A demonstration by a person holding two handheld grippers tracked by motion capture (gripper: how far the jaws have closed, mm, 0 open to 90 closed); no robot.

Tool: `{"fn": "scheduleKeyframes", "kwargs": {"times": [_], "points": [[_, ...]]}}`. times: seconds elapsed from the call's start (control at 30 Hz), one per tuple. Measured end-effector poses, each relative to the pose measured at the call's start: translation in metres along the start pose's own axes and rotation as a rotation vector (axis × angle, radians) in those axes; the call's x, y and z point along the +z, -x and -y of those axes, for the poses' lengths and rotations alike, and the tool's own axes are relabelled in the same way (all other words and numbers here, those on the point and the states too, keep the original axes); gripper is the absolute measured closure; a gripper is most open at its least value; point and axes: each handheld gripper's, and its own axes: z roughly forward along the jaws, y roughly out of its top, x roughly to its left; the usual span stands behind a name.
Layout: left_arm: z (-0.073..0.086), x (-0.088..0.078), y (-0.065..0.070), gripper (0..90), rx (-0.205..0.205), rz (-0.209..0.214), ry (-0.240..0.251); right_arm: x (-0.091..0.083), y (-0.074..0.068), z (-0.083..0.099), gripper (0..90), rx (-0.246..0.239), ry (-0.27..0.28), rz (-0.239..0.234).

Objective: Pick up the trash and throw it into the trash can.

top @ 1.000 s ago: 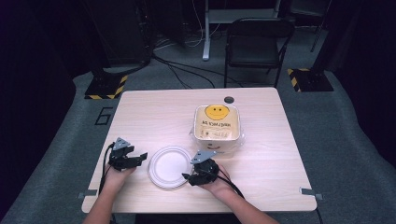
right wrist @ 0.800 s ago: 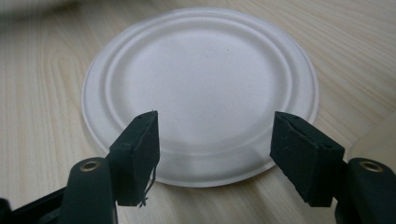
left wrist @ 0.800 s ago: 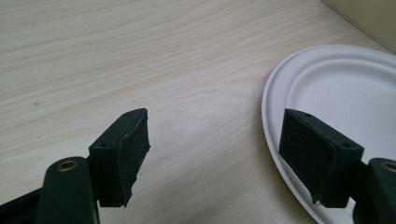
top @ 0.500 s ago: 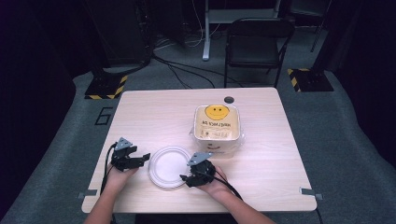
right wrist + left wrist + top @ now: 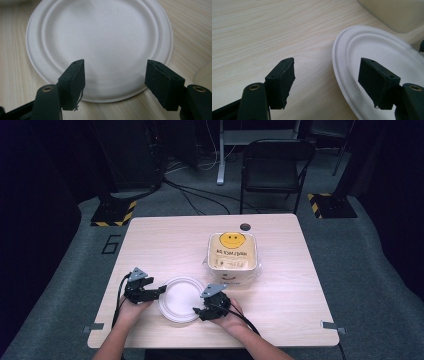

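The white paper plate point(image 5: 181, 298) lies flat on the wooden table point(image 5: 165, 240), near its front edge. At the plate's 9 o'clock the left gripper point(image 5: 326, 80) has its jaws wide apart, astride the rim. At 4 o'clock the right gripper point(image 5: 115, 80) is also wide, holding nothing. At 1 o'clock stands a container with a smiley face point(image 5: 232, 252).

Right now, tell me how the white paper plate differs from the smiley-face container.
The white paper plate is round, plain and shallow, and empty; the smiley-face container is squarish, tan and deeper, with a yellow smiley and dark lettering on its closed lid. The plate lies near the person, between the left gripper and the right gripper; the container sits farther back. Both rest flat on the wooden table.
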Motion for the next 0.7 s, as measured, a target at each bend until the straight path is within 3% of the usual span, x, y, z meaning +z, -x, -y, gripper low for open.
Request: {"fn": "scheduleKeyframes", "kwargs": {"times": [0.4, 0.7], "points": [[-0.004, 0.005, 0.013, 33.7, 0.017, 0.060, -0.010, 0.001, 0.000, 0.003, 31.5, 0.003, -0.006, -0.003], [-0.004, 0.004, 0.012, 50.9, -0.014, 0.118, -0.007, 0.002, -0.001, 0.004, 31.6, 0.000, -0.008, -0.008]]}}
